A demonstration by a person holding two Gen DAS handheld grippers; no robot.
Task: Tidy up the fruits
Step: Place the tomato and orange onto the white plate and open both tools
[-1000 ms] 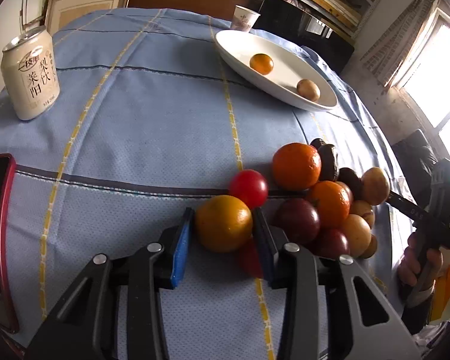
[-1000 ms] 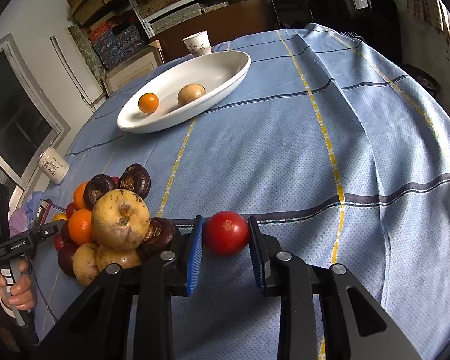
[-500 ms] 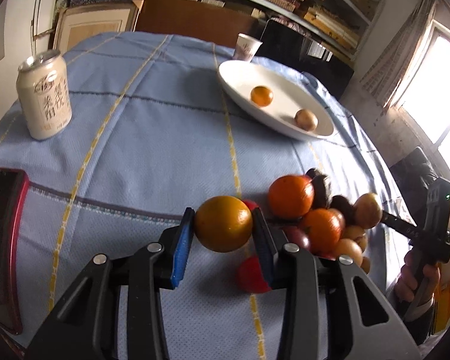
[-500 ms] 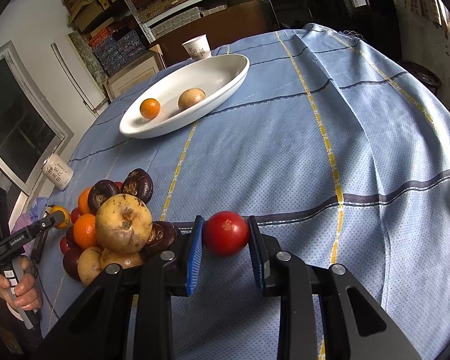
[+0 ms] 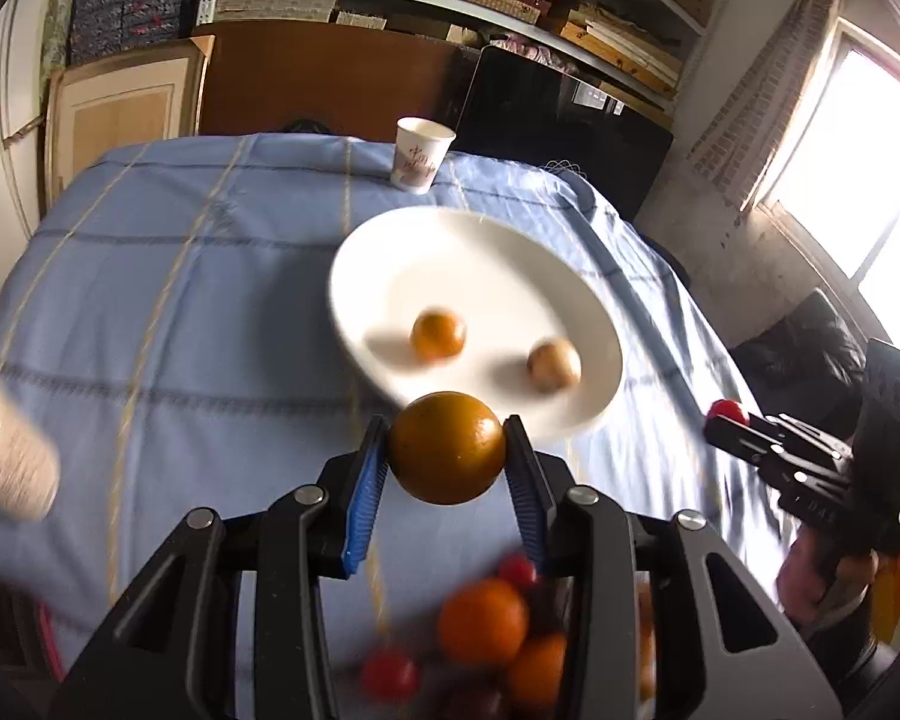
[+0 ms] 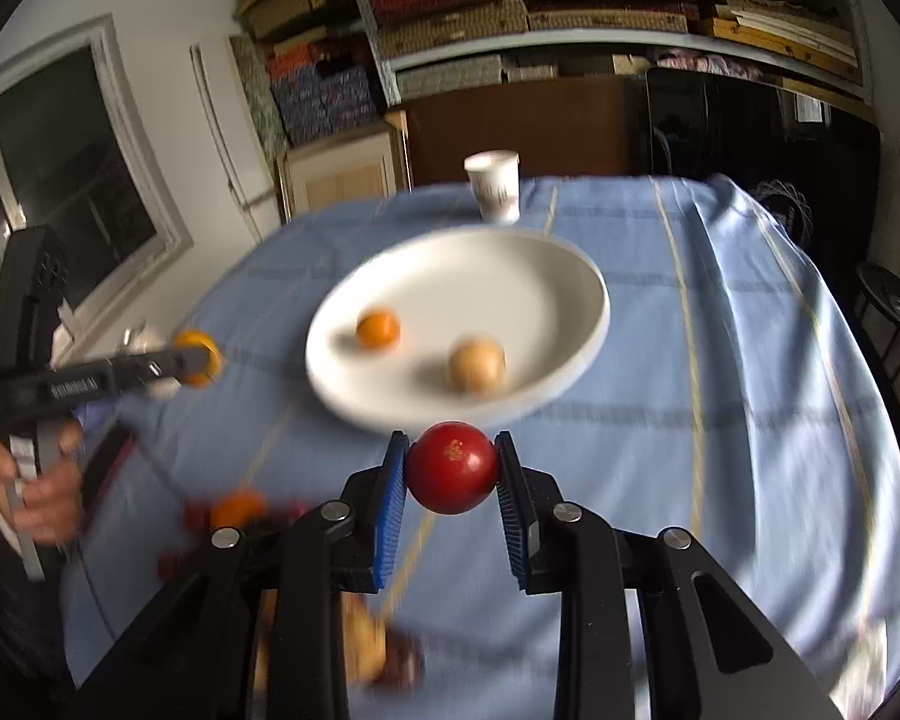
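A round orange (image 5: 447, 457) is clamped between two blue pads, held in the air above a blue cloth. A glossy red fruit (image 6: 453, 468) is clamped the same way in a second tool. Beyond both sits a white oval dish (image 5: 390, 252) holding a small orange (image 5: 438, 334) and, apart from it, a tan round fruit (image 5: 553, 365). Low in the left view lies a blurred pile of fruit (image 5: 492, 639): oranges, small red ones and dark ones, touching one another.

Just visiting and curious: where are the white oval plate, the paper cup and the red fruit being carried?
White oval plate (image 6: 576, 276): right wrist view, bare inside.
Paper cup (image 6: 495, 192): right wrist view, side wall.
Round red fruit (image 6: 453, 468): right wrist view, front face.
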